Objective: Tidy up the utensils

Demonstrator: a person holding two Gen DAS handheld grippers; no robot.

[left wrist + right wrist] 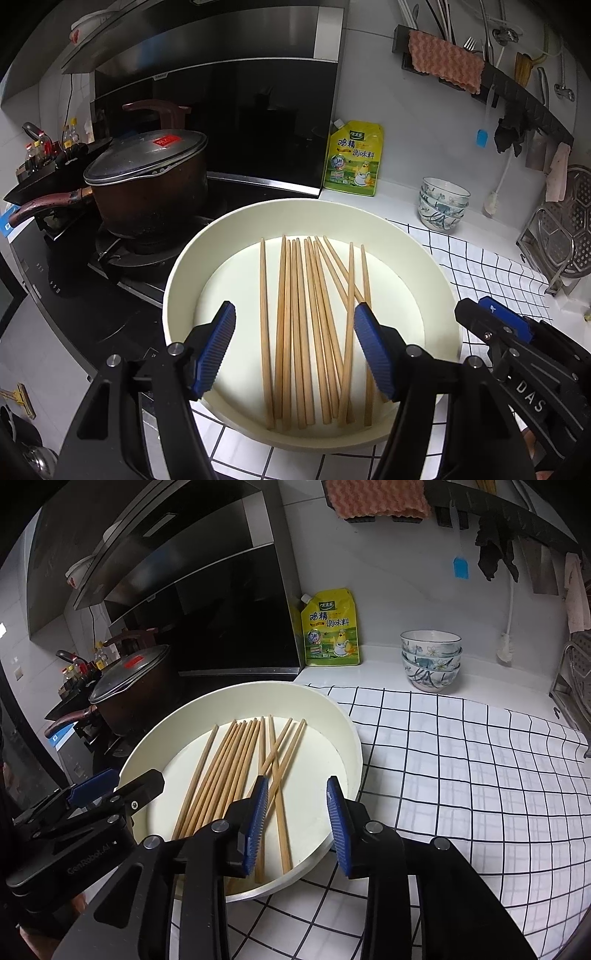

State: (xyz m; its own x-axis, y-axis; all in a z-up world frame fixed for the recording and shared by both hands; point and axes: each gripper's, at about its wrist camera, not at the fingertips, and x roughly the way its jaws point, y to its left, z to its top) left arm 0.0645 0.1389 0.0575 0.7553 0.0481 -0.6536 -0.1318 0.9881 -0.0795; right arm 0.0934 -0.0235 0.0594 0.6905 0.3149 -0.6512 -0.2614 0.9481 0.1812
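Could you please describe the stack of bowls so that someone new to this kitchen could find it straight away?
Start at the white counter right of the stove. Behind the checked cloth stands the stack of bowls, right of the yellow seasoning pouch. Only it bears blue-grey floral patterns.

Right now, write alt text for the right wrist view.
A round cream tray on a black-and-white checked cloth holds loose wooden chopsticks, with the open right gripper poised over its near edge, gripping nothing. The left gripper enters from the left; stacked bowls and a yellow seasoning pouch stand behind.
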